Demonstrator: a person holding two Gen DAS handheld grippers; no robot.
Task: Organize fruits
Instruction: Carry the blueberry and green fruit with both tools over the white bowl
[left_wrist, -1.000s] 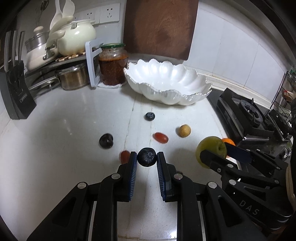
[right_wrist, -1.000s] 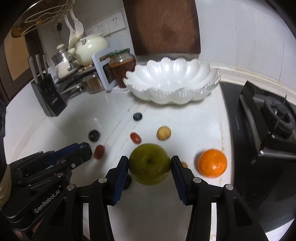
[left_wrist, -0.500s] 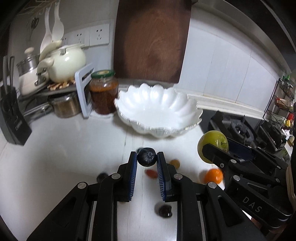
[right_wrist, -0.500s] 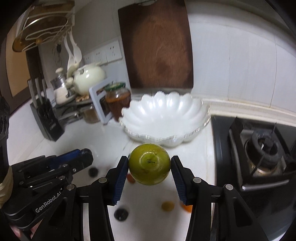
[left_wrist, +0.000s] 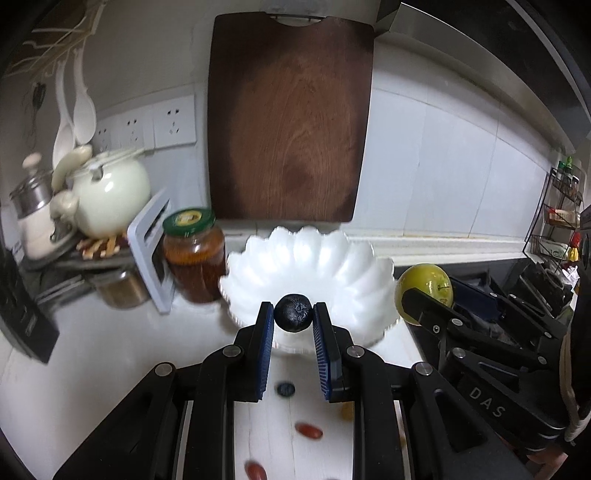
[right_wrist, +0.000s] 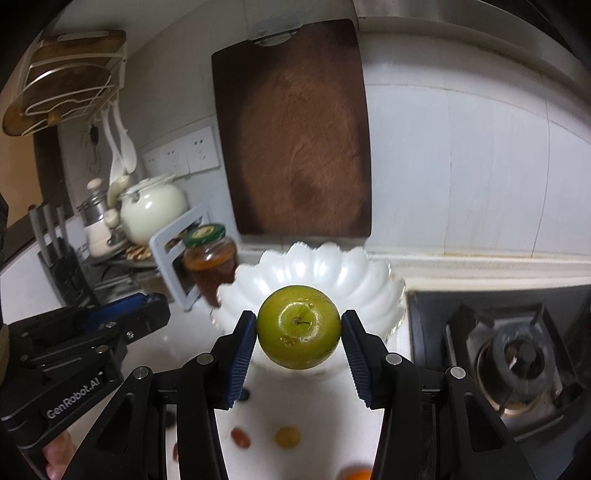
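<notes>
The left tongs (left_wrist: 293, 314), marked "GenRobot.AI" on the body, pinch a small dark berry (left_wrist: 293, 312) between nearly closed blue pads. The right tongs (right_wrist: 299, 326), marked "DAS", clamp a green apple (right_wrist: 298, 326) at a middling width, its stem end facing the camera. Both tilt downward, side by side, in front of a white scalloped bowl (left_wrist: 332, 258). Small fruits lie on the white desk (left_wrist: 92, 350) below.
</notes>
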